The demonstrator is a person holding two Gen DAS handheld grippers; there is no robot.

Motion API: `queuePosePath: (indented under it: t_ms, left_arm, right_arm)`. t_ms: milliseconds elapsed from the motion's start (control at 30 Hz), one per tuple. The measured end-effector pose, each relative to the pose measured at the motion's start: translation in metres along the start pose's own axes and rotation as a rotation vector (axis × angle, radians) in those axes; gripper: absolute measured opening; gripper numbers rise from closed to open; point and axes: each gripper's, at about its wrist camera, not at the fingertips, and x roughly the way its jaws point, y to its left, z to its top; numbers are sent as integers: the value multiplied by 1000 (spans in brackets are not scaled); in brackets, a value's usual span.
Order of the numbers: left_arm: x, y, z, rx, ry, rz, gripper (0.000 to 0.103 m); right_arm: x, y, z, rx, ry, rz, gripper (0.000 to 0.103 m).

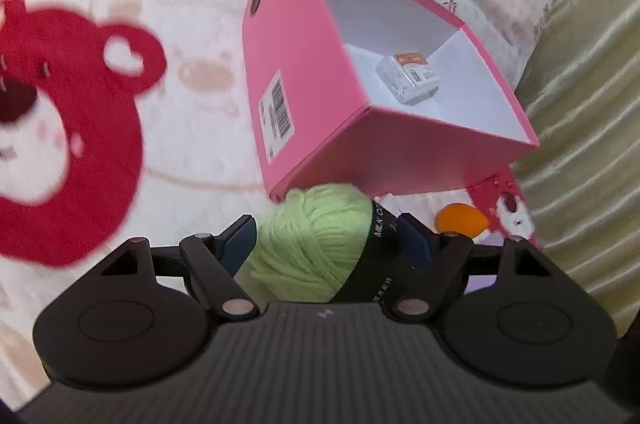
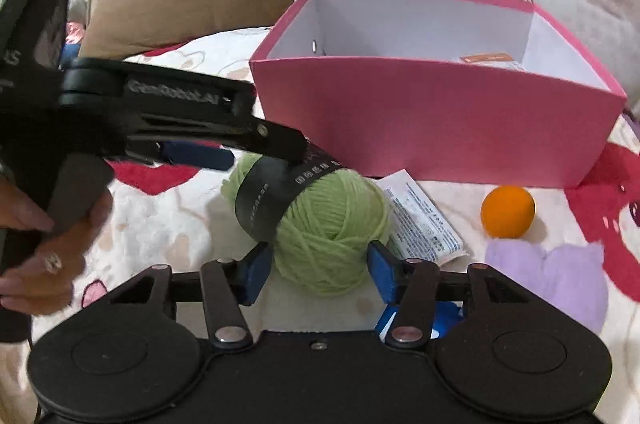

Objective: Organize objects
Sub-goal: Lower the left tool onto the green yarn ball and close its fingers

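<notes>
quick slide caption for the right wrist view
Both grippers close around a green yarn ball in front of an open pink box.

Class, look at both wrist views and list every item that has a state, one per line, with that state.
Pink cardboard box: open, upright, no lid on.
Small white wrapped packet: inside the box, on its floor.
Light green ball of yarn: on the blanket, between both grippers' pads.
Orange ball: loose on the blanket.
Left gripper: closing around the yarn.
Right gripper: pads at the yarn's sides.
</notes>
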Motion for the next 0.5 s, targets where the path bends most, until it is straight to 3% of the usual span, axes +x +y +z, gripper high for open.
queuePosePath:
  t_ms: [67, 133, 200, 500]
  left_arm:
    - [-1, 3, -1, -30, -11, -14, 74]
    - [-6, -1, -3, -7, -47, 0, 60]
    - [-8, -3, -4, 6, -62, 17, 54]
    - [-20, -14, -18, 34, -18, -56, 52]
  right_arm:
    - [5, 1, 1, -26, 17, -33, 57]
    - [6, 1, 1, -51, 14, -57, 59]
    - [8, -1, 1, -29, 15, -38, 59]
    - [3, 2, 0, -5, 29, 26, 59]
